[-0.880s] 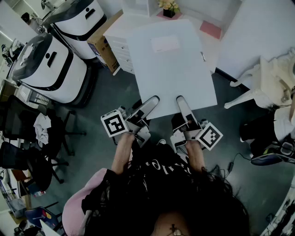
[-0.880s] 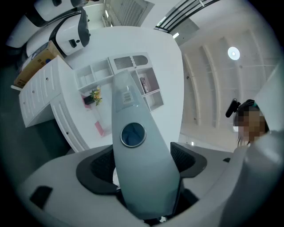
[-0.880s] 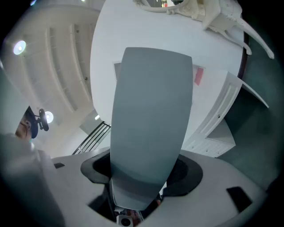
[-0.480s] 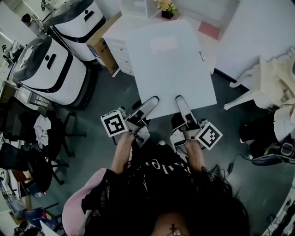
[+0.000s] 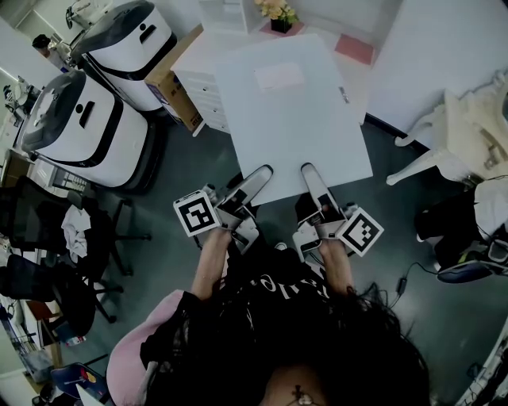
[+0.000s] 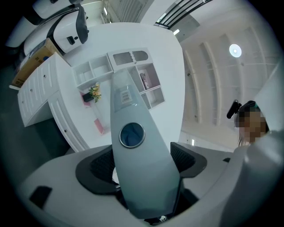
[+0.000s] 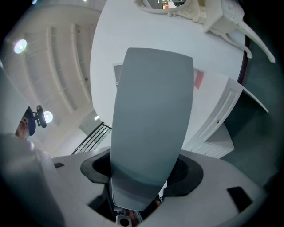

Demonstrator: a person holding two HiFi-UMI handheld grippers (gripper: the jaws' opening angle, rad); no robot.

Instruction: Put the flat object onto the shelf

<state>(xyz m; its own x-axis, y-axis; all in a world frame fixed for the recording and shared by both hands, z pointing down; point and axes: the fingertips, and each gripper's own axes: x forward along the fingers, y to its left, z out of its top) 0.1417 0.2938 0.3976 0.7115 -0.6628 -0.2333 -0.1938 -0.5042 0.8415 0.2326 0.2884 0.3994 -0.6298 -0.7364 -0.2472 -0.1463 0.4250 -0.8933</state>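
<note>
A pale flat rectangle lies on the far half of a white tabletop in front of me. The white shelf with several compartments stands beyond the table's far end. My left gripper and right gripper are side by side at the table's near edge, tips just over it. Both are open and I see nothing between their jaws. In each gripper view one grey jaw fills the middle and hides what lies straight ahead.
A flower pot and a pink item sit near the shelf. White drawers and a cardboard box are at the table's left, two white machines farther left. A white chair stands at the right.
The head view has drifted slightly. Both grippers stay at the table's near edge, and nothing was taken hold of or let go.
</note>
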